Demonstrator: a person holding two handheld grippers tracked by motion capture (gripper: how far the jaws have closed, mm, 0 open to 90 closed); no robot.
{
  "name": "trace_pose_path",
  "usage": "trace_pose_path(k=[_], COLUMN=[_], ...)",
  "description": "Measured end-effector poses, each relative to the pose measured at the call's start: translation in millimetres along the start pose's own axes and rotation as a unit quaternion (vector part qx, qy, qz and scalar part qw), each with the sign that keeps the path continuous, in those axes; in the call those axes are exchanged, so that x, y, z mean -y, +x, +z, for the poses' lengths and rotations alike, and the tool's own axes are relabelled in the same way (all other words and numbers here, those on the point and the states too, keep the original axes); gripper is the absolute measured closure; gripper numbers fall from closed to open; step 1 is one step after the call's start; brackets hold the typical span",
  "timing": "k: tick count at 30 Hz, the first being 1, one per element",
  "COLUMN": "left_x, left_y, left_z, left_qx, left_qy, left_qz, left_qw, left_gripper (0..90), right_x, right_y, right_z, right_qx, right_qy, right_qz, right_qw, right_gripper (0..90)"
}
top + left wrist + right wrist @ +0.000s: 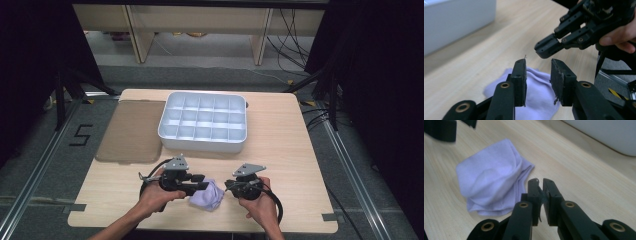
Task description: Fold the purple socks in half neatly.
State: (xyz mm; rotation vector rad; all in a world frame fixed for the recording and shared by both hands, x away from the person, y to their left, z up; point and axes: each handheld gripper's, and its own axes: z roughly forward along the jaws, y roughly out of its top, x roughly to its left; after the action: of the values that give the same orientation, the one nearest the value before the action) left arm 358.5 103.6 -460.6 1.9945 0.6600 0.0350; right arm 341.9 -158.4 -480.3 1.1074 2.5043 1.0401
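Where the near edge of the pale wood-grain table (280, 150) is reached, a small crumpled lavender cloth (207, 195) is seen lying flat on the bare surface, between the two hand-held black tongs. In the right gripper view the cloth (490, 186) is shown as soft, finely woven fabric, bunched into a rounded mound with folded layers at its lower edge.

The left tongs (537, 77) are held open just above the cloth, a clear gap being left between the matt black jaws, whose inner pads are scuffed and frayed. The right tongs (541, 195) are held nearly closed on nothing, only a thin slit being left between the jaws; they are placed just beside the cloth, apart from it.

Farther back on the table, a white rectangular plastic tray with rounded corners (170, 134) is set, divided by a grid of walls into many small compartments. To its left, a flat translucent brownish lid (132, 132) is laid, overhanging the table's left edge.

The table is surrounded by grey carpeted floor (45, 175), on which a black "5" (81, 135) is marked. Black curtains (380, 75) are hung on both sides, and cables (295, 35) are trailed near light wooden furniture legs (142, 37) at the back.
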Motion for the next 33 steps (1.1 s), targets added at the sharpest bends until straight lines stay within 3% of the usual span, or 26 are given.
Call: trace_pose_path(k=[1,2,3,6,7,8,9,15,17,18,20,21,23,24,25,26,27,29,31,33], left_x=[1.9,5.6,17.4,29.8,38.7,38.7,44.2,53.8,54.2,54.7,53.3,47.5,44.4,42.7,42.2,42.2,45.2,47.2,46.8,45.2], left_y=[2.5,6.0,10.7,13.7,14.2,14.2,10.7,-12.6,-13.8,-14.4,-14.6,-10.3,-6.3,-3.0,5.9,5.9,13.3,17.9,16.6,10.2], left_z=[-1.1,-0.5,5.6,13.6,19.5,19.5,23.1,22.1,21.8,19.2,16.7,10.2,7.7,7.3,10.4,10.4,18.0,21.3,22.3,24.0], left_qx=[-0.012,-0.02,-0.023,-0.022,-0.015,-0.015,-0.01,-0.003,0.001,-0.005,-0.005,-0.024,-0.031,-0.04,-0.05,-0.05,-0.056,-0.068,-0.067,-0.093], left_qy=[0.0,0.006,0.03,0.058,0.074,0.074,0.088,0.092,0.089,0.087,0.08,0.062,0.051,0.048,0.056,0.056,0.067,0.071,0.071,0.085], left_qz=[0.002,0.01,0.009,0.015,0.013,0.013,0.025,0.026,0.027,0.017,0.012,0.015,0.019,0.015,0.019,0.019,0.009,0.014,0.011,0.058], left_qw=[0.9999,0.9997,0.9992,0.9979,0.9971,0.9971,0.9958,0.9954,0.9956,0.9961,0.9967,0.9977,0.998,0.9979,0.997,0.997,0.9962,0.9951,0.9951,0.9903], left_gripper=[74.0,74.0,79.4,83.2,85.8,86.7,87.1,87.1,86.6,83.7,83.1,82.6,82.1,82.0,82.2,82.5,82.7,83.6,83.7,83.5], right_x=[0.8,0.8,-1.1,-3.4,-5.7,-5.7,-9.6,-19.3,-20.1,-19.2,-18.6,-15.7,-13.8,-12.6,-11.9,-11.9,-11.2,-10.6,-9.7,-7.2], right_y=[0.6,0.6,0.3,2.2,4.0,4.0,10.1,31.4,34.8,40.8,41.1,40.7,40.3,37.7,37.2,37.2,38.0,37.4,37.2,34.7], right_z=[-0.2,-0.2,-3.8,-5.7,-6.7,-6.7,-7.9,3.9,7.4,17.8,20.7,26.8,29.0,31.8,32.3,32.3,34.6,34.0,31.4,30.3], right_qx=[0.005,0.005,0.002,0.0,-0.01,-0.01,-0.014,-0.035,-0.039,-0.038,-0.037,-0.031,-0.027,-0.03,-0.035,-0.035,-0.03,-0.029,-0.02,-0.014], right_qy=[-0.017,-0.017,-0.012,-0.021,-0.032,-0.032,-0.038,-0.04,-0.028,-0.019,-0.004,0.011,0.017,0.014,0.017,0.017,0.01,0.01,0.015,0.015], right_qz=[0.004,0.004,-0.001,0.002,-0.011,-0.011,-0.016,-0.039,-0.044,-0.05,-0.058,-0.061,-0.055,-0.065,-0.058,-0.058,-0.058,-0.066,-0.068,-0.077], right_qw=[0.9998,0.9998,0.9999,0.9998,0.9994,0.9994,0.9991,0.9978,0.9979,0.9978,0.9976,0.9976,0.998,0.9974,0.9975,0.9975,0.9978,0.9974,0.9974,0.9968], right_gripper=[84.7,84.7,84.7,84.8,85.2,85.2,85.7,86.5,86.5,86.5,86.4,86.2,86.2,86.1,86.1,86.1,86.1,86.1,86.1,86.1])
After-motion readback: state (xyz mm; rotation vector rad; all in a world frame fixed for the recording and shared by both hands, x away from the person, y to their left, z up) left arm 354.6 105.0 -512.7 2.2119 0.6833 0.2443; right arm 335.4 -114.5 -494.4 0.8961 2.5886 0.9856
